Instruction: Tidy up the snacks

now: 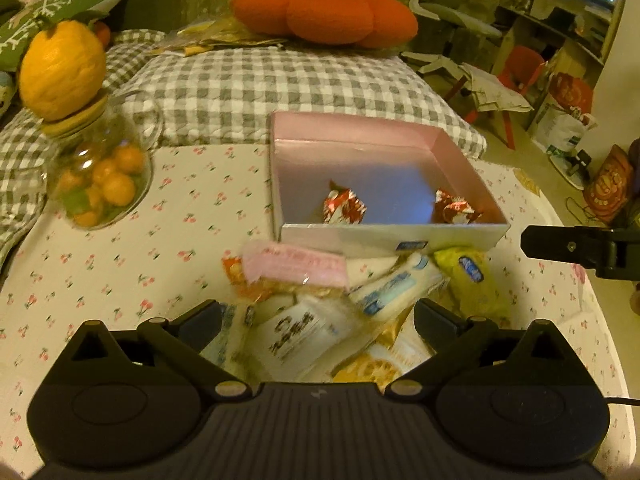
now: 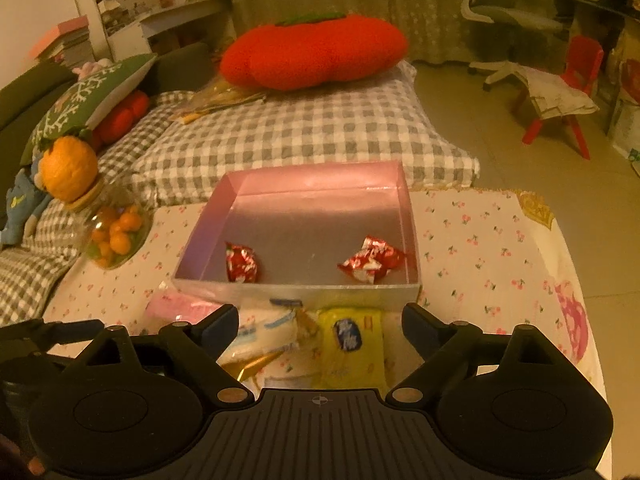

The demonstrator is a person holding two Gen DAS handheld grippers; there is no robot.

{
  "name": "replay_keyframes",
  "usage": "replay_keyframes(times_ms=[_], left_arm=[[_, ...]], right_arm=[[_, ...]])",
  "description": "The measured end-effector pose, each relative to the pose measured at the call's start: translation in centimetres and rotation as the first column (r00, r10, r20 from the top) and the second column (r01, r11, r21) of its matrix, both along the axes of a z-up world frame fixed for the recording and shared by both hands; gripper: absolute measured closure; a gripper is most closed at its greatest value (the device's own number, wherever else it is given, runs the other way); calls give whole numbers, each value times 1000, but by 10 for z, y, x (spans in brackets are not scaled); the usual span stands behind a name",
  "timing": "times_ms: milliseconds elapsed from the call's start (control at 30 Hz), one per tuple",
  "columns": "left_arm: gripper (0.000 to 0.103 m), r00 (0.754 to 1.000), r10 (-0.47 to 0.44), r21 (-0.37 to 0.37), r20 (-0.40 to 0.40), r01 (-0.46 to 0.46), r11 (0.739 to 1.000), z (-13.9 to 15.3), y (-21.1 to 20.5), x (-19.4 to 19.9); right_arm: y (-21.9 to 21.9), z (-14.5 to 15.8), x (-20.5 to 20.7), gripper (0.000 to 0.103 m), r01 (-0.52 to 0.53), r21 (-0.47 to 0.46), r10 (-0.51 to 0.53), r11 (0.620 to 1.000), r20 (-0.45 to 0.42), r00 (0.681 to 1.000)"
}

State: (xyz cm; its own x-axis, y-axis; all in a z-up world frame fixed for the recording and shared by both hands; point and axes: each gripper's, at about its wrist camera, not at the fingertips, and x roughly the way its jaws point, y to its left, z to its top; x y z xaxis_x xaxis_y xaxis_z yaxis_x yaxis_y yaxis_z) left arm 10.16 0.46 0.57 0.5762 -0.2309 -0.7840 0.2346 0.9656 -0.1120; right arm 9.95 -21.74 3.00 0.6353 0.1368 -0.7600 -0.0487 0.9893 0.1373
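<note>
Both claws apart and empty above the snack pile, box just beyond.

The left claw has its jaws spread wide with nothing pressed between them; directly under and between its tips lies the heap of wrapped snacks, the white-and-blue packet running slantwise up and away to the claw's right. The right claw is likewise spread and holds nothing; the yellow packet sits just below its tips, long axis pointing away toward the box, so this hand looks the nearer for it. Just past both claws, touching the pile's far edge, stands the pink box on the bench, with two red-wrapped sweets inside near its front wall. A glass jar of oranges stands well off to the left.
</note>
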Motion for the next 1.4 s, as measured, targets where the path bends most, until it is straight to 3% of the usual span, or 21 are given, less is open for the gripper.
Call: replay_keyframes(times_ms=[267, 733, 1100, 1300, 1400], left_arm=[[1, 1000, 30, 48, 6, -30, 998, -9, 19, -17], [1, 996, 87, 21, 7, -87, 996, -34, 51, -41], [1, 997, 79, 55, -2, -79, 995, -64, 72, -64], [1, 996, 88, 39, -18, -87, 995, -75, 81, -74], [1, 997, 72, 52, 12, -72, 996, -76, 79, -79]], right_arm=[[4, -16, -19, 12, -4, 10, 4, 1000, -3, 1000], [4, -47, -44, 12, 0, -23, 0, 1000, 13, 1000], [27, -73, -61, 11, -133, -83, 136, 988, 27, 990], [44, -85, -62, 11, -201, -38, 201, 979, 11, 980], [51, -91, -61, 11, -223, -16, 223, 975, 5, 975]])
